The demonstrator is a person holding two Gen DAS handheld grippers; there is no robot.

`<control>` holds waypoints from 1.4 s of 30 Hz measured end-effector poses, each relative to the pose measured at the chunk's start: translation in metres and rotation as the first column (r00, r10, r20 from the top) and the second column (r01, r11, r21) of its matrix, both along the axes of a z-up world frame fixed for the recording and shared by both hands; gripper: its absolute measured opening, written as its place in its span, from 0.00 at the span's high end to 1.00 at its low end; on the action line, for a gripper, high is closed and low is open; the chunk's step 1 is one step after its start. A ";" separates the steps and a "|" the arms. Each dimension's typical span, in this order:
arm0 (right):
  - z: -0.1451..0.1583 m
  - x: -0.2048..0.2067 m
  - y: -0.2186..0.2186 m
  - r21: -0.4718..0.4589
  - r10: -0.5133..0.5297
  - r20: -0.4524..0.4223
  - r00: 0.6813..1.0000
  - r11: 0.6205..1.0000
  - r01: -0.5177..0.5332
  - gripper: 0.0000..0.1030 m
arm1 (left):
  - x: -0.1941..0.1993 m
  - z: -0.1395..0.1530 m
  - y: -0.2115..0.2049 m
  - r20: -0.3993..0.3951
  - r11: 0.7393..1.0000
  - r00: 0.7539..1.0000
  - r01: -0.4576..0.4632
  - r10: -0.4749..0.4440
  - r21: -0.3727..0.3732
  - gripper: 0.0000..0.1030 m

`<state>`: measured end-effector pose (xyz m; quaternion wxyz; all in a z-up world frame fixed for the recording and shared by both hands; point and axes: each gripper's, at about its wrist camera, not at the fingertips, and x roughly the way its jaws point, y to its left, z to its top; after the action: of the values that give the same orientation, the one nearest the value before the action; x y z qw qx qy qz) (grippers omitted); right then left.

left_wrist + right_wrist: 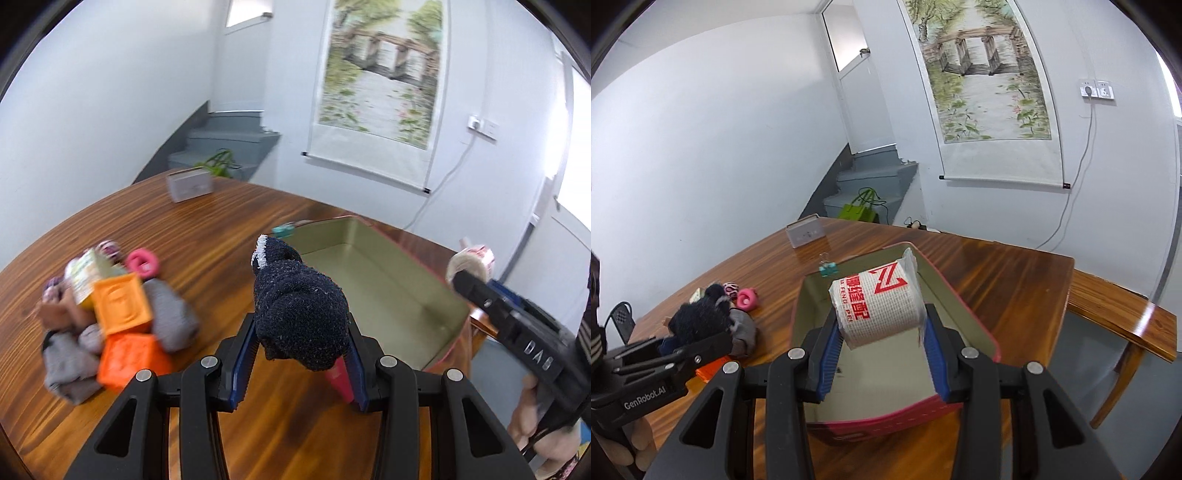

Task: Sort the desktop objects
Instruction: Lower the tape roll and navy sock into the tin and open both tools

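Left wrist view puts your left tongs (301, 343) clamped on a bundled dark navy fuzzy sock with a white cuff edge (295, 302), which stands up between the blue-lined pads (243, 354) above the striped brown wooden table (207, 236). Just ahead and to the right of those tongs lies the open rectangular tin box with a dull gold inside and a pink outer wall (388, 280); the sock is beside its near left corner, not over it as far as you can tell. To the left of the left tongs, blurred, sits a pile of grey socks (170, 314), two orange plastic cubes (123, 306) and a pink ring-shaped toy (142, 262). Far ahead stands a small grey card box (190, 184). At the right edge your right tongs (469, 269) carry a roll of white mesh tape printed with red characters (471, 260). In the right wrist view, those right tongs (882, 343) are closed on that tape roll (877, 306), its wrapper loose at the top, and it hangs over the inside of the tin box (960, 317). A teal binder clip (827, 267) lies just beyond the box's far left corner. Left of the right tongs, your left tongs (694, 339) show side-on with the dark sock (698, 317) in their grip, the pink toy (748, 298) behind it.
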<state>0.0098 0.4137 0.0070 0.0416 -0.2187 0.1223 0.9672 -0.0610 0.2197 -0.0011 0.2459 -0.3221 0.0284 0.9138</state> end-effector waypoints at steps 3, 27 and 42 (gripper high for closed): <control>-0.002 -0.001 0.007 0.001 -0.005 0.005 1.000 1.000 0.005 0.56 | -0.006 0.000 0.018 -0.004 1.000 1.000 0.030 -0.030 -0.007 0.56; -0.014 -0.002 0.044 -0.072 -0.078 0.017 0.997 0.994 0.079 0.46 | -0.021 -0.009 0.048 0.033 0.992 0.991 0.127 -0.127 0.022 0.38; -0.013 -0.001 0.013 -0.086 -0.030 0.017 0.999 0.996 0.032 0.43 | -0.015 -0.011 -0.003 0.034 1.000 0.999 0.002 -0.003 0.028 0.23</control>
<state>0.0085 0.4272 -0.0059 0.0480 -0.2257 0.1671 0.9585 -0.0761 0.2167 -0.0117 0.2519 -0.3341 0.0120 0.9082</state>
